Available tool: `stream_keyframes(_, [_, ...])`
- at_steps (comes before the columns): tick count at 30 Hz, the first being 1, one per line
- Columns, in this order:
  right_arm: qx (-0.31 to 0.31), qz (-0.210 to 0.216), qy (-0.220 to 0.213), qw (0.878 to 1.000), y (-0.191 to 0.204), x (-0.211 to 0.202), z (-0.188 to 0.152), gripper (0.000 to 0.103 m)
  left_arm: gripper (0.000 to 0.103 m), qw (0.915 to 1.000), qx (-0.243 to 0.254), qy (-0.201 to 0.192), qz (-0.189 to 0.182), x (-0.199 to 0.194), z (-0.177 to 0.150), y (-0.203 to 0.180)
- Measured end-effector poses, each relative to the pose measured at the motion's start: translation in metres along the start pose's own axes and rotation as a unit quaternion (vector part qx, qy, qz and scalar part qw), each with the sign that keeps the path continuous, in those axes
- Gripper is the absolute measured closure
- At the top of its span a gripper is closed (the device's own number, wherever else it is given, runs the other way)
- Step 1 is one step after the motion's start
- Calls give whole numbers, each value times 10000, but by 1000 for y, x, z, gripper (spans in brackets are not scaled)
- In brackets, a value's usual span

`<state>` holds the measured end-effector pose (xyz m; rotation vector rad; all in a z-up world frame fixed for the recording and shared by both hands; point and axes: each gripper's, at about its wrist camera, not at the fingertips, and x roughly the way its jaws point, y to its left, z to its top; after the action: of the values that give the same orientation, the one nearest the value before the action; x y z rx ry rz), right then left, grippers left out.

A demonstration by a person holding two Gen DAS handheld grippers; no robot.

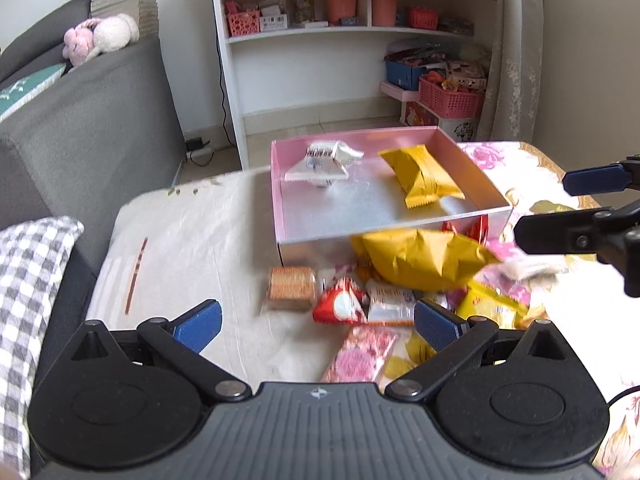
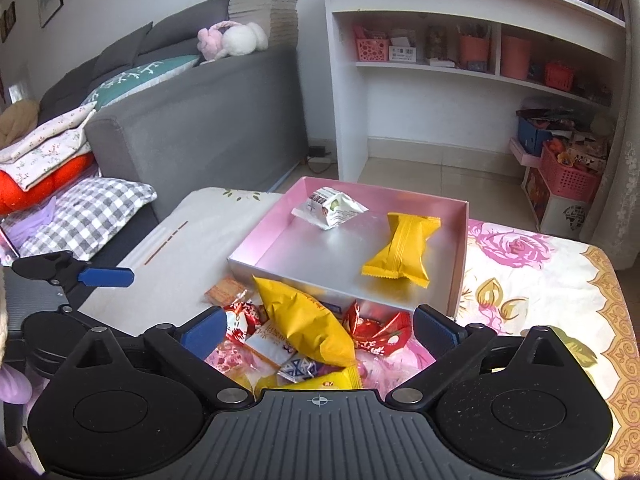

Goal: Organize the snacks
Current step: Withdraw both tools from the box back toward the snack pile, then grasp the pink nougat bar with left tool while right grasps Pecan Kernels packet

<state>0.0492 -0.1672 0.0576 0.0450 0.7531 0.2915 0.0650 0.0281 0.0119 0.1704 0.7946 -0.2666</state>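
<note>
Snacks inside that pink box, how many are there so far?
2. A white packet lies near the far wall of the pink box, and a yellow packet lies toward its right side. Nothing seems hidden inside.

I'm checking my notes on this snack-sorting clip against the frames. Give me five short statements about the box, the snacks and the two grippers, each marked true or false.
1. The pink box holds two packets. True: a white packet and a small yellow packet.
2. The left gripper is clamped on a snack. False: its jaws stand wide open with nothing held.
3. The large yellow bag lies inside the box. False: it lies on the table in front of the box, among the loose snacks.
4. The right gripper is open and empty. True.
5. The cracker pack sits on the shelf. False: it lies on the table near the box's front corner.
</note>
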Motion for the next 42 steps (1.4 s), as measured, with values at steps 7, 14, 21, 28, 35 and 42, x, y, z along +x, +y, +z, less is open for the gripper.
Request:
stream_keyframes(7, [-574,45,-95,9983,4,-6,-37,2,0,9996,248,25,-118,8,-25,-1])
stream_keyframes(14, [-1257,619,3,9901,8,-9,-76,2,0,9981,226,-59,-579,13,-45,5])
stream_keyframes(21, [-2102,1176,499,9693,20,-5,-107,2,5,9950,496,90,-862,31,-54,1])
stream_keyframes(28, [-2620,778,639,9598,23,7,-120,2,17,9940,585,299,-879,44,-57,0])
stream_keyframes(35, [-2671,618,631,9596,21,15,-116,3,27,9948,504,255,-849,43,-54,4])
stream_keyframes(42, [-2662,602,599,9602,23,18,-111,4,36,9945,511,292,-863,42,-52,4])
